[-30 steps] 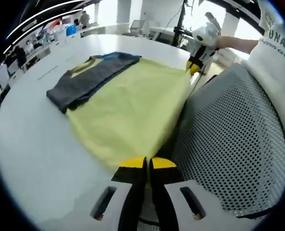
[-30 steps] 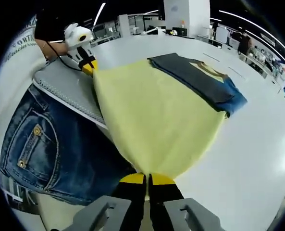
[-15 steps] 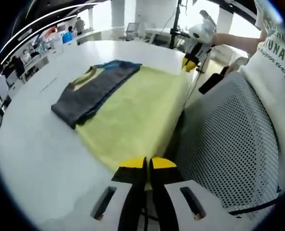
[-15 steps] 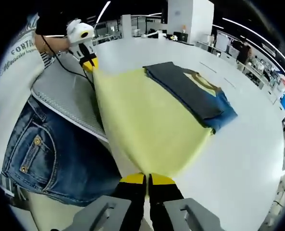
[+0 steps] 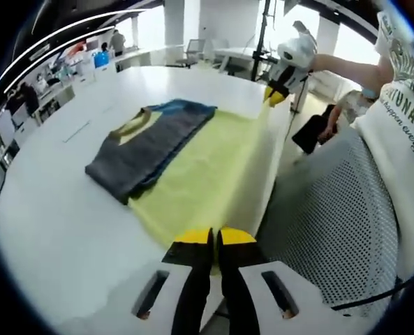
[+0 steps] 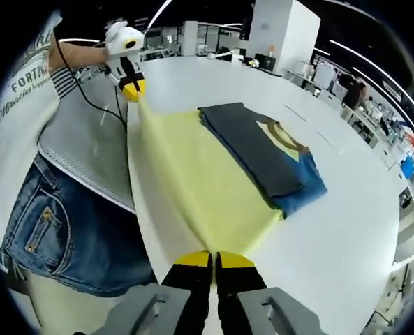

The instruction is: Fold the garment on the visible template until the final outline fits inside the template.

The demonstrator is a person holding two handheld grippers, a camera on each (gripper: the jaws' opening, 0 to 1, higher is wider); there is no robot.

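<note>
Both tongs clamped on yellow template [image 5: 193,188] corners at tabletop [image 5: 60,209] edge: left tongs [image 5: 212,241], right tongs [image 6: 211,262]. Folded garment [image 5: 147,146] lies on template's far side.

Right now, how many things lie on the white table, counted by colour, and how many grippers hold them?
Yellow cloth: 1
Dark grey and blue folded garment: 1
Grippers, left gripper and right gripper, jaws shut on the yellow cloth: 2
Total: 4
</note>
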